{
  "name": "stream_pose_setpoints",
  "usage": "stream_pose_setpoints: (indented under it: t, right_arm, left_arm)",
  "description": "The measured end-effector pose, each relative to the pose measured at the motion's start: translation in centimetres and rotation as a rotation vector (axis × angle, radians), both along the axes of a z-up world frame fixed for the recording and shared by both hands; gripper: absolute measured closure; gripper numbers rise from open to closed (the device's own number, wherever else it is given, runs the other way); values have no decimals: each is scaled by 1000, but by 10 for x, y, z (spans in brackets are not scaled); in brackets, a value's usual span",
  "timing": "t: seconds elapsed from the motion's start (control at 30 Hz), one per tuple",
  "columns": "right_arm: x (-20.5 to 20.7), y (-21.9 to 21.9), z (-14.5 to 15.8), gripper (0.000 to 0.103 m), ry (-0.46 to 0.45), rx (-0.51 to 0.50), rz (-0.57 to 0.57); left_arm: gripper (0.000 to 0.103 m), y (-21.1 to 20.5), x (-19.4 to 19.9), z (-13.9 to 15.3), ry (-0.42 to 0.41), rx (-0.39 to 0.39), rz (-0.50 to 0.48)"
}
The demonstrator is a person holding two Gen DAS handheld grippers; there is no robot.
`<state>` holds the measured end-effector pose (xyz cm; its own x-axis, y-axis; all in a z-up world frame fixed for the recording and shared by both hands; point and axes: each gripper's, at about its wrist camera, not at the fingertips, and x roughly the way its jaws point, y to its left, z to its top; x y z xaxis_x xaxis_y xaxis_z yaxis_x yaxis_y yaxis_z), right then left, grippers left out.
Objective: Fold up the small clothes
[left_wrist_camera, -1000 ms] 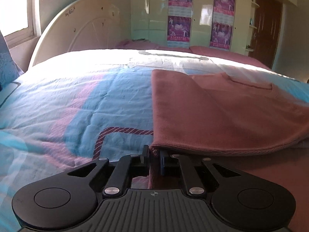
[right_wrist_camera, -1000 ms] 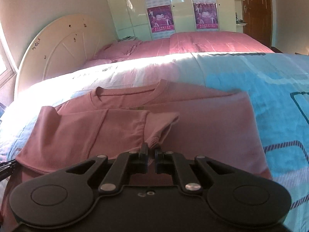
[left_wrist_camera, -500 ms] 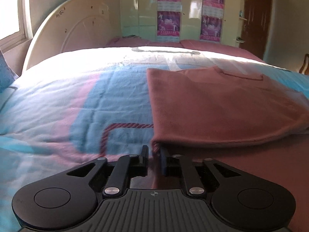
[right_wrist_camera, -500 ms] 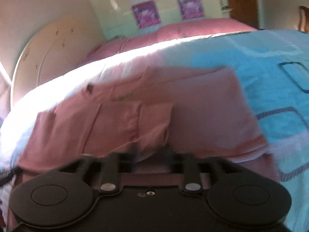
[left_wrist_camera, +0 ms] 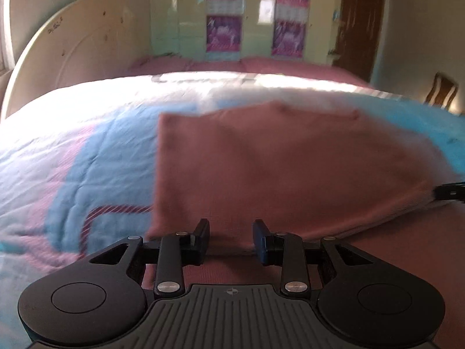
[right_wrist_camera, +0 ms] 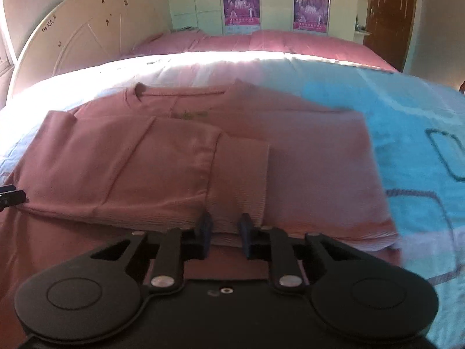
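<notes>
A pink long-sleeved shirt (left_wrist_camera: 279, 168) lies on the bed, its left side folded over the body. In the left wrist view my left gripper (left_wrist_camera: 231, 238) is open, its jaws apart just before the folded edge, holding nothing. In the right wrist view the shirt (right_wrist_camera: 305, 157) shows its neckline and a sleeve (right_wrist_camera: 241, 174) folded down the middle. My right gripper (right_wrist_camera: 225, 232) is open, its jaws either side of the sleeve cuff without gripping it. The other gripper's tip (right_wrist_camera: 11, 197) shows at the left edge.
The bed has a blue, pink and white quilt (left_wrist_camera: 87, 160). A cream headboard (left_wrist_camera: 72, 43) stands at the left. Wardrobes with purple posters (right_wrist_camera: 241, 5) line the far wall, and a brown door (right_wrist_camera: 389, 14) is at the right. A wooden chair (left_wrist_camera: 441, 93) stands beyond the bed.
Both grippers have opened and let go of the shirt. The folded side and the sleeve now lie flat on the shirt. Both grippers have drawn back a little.
</notes>
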<state>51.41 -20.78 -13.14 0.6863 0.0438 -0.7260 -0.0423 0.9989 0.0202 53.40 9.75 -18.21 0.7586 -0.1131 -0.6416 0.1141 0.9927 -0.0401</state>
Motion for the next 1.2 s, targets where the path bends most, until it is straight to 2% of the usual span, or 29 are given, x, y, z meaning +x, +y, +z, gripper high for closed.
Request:
stream_pose_setpoints:
  t: [0.07, 0.13, 0.2, 0.27, 0.33, 0.4, 0.5, 0.57, 0.6, 0.63, 0.67, 0.73, 0.8, 0.87, 0.9, 0.97, 1.03, 1.07, 1.1, 1.13, 1.17, 1.2]
  right_arm:
    - [-6, 4, 13, 79, -77, 38, 19]
    - [-2, 14, 16, 76, -97, 72, 54]
    - [6, 34, 8, 78, -54, 49, 113]
    - [15, 43, -13, 79, 61, -31, 128]
    - [12, 39, -7, 82, 40, -7, 130]
    - [12, 26, 3, 81, -20, 52, 88]
    - [33, 21, 4, 80, -43, 42, 34]
    - [52, 25, -2, 80, -38, 33, 50]
    - [62, 27, -7, 80, -31, 6, 48]
    - [74, 27, -14, 82, -17, -34, 28]
    - [82, 22, -17, 81, -4, -55, -1]
    - [87, 14, -9, 79, -4, -12, -31]
    - [83, 20, 1, 76, -55, -21, -5]
    - [84, 25, 0, 79, -58, 11, 42]
    - [87, 29, -2, 80, -47, 24, 64]
    - [96, 36, -16, 83, 1, -63, 48]
    - [96, 34, -19, 83, -11, -58, 37]
    - [95, 33, -18, 80, -10, -53, 35]
    - [92, 34, -14, 76, -25, -58, 29]
    - [87, 36, -10, 65, -59, -64, 18]
    - [84, 39, -5, 59, -96, -49, 19]
    - [84, 44, -2, 58, -114, -24, 32]
  left_arm:
    - [72, -20, -1, 7, -40, -21, -47]
    - [71, -45, 6, 4, -29, -26, -88]
    - [70, -64, 18, -12, 58, 1, -121]
    - [68, -68, 18, -19, 47, 30, -134]
    - [68, -62, 19, -13, 59, 20, -136]
    - [68, -50, 21, -3, 19, 11, -100]
    - [67, -39, 42, -1, 31, 1, -88]
    - [57, -36, 61, -6, 56, 26, -94]
    - [44, -34, 72, -10, 80, 25, -94]
    - [41, -27, 84, -10, 89, 5, -87]
    - [41, -20, 92, -7, 102, -7, -66]
    - [41, -8, 103, 2, 99, 7, -14]
    - [41, 5, 111, 7, 63, -14, -19]
    - [41, 17, 124, 6, 23, -16, -14]
    - [41, 23, 132, 4, 7, 21, 2]
    - [41, 37, 151, -6, 35, 98, 54]
    - [38, 64, 158, -14, 70, 32, 73]
    - [38, 73, 156, -11, 69, 5, 86]
    - [38, 76, 150, -5, 53, 16, 108]
    - [38, 76, 142, 1, 27, 9, 113]
    - [38, 72, 133, 7, -5, -21, 92]
    - [38, 60, 129, 10, -30, -30, 60]
